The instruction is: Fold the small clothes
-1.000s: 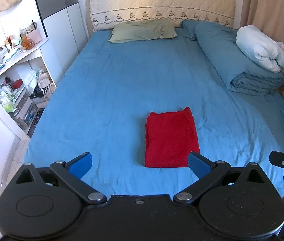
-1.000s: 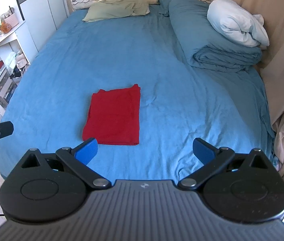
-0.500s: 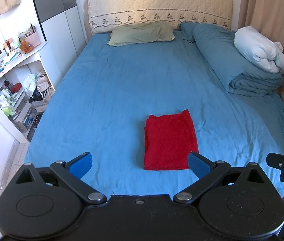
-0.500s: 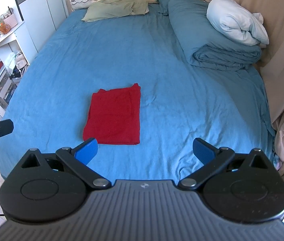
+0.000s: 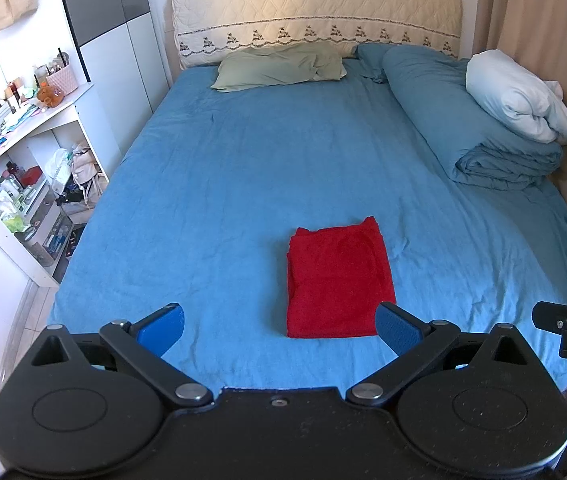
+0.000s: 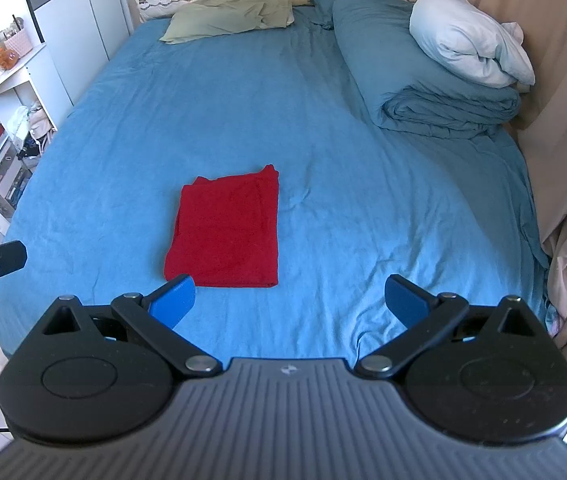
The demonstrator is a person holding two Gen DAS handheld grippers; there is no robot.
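Left wrist view: a red garment (image 5: 339,282) lies folded into a neat rectangle on the blue bed sheet (image 5: 223,200), just ahead of the left gripper (image 5: 279,326) and nearer its right-hand finger, whose blue pad overlaps the cloth's near right corner in the picture. The left gripper's fingers are spread wide and hold nothing. It hangs above the foot of the bed, apart from the cloth.

In the right wrist view, the same red garment (image 6: 225,226) sits ahead and to the left of the right gripper (image 6: 291,300), by its left-hand finger. This gripper too is wide apart and empty.

Judging by its flat, squared edges and stacked layers, the folding of this piece looks finished; only a small peak at the far right corner breaks the outline. No other small clothes are visible waiting to be folded.

Farther ahead lie a pale green pillow (image 5: 279,66) by the quilted headboard (image 5: 315,16), and ahead to the right a rolled blue duvet (image 5: 479,128) with a white pillow (image 5: 519,96) on top. A white shelf unit (image 5: 23,168) stands off to the left.
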